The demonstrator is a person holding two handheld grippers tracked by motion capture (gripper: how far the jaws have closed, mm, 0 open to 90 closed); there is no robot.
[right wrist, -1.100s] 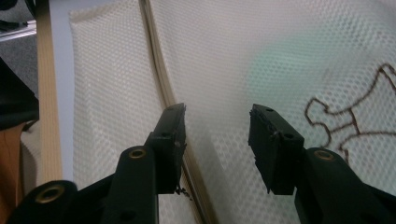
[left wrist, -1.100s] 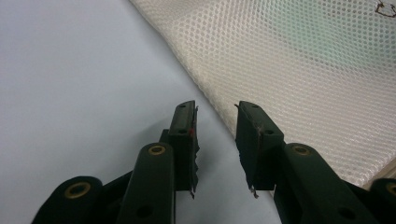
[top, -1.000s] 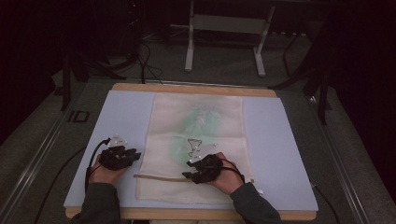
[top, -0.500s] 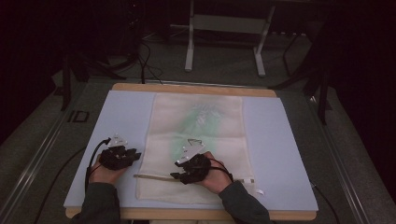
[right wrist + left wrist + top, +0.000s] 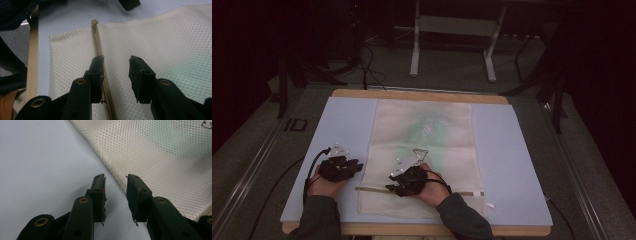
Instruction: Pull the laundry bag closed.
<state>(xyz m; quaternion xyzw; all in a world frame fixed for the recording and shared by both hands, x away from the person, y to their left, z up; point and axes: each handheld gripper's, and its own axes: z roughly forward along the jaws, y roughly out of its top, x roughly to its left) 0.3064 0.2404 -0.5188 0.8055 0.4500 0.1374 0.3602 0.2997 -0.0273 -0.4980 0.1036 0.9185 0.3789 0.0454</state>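
Near the tabletop's front edge lies the mesh bag [image 5: 422,155]; right tool [image 5: 116,67], jaws just closing but gripping nothing, straddles its zipper [image 5: 98,47] to grab it; left tool [image 5: 115,187] gapes empty at the bag's left edge.

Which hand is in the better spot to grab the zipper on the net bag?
The right gripper: its fingers, just closing with nothing gripped, hang over the mesh bag, one right beside the zipper. The left gripper sits open at the bag's edge over the blue mat.
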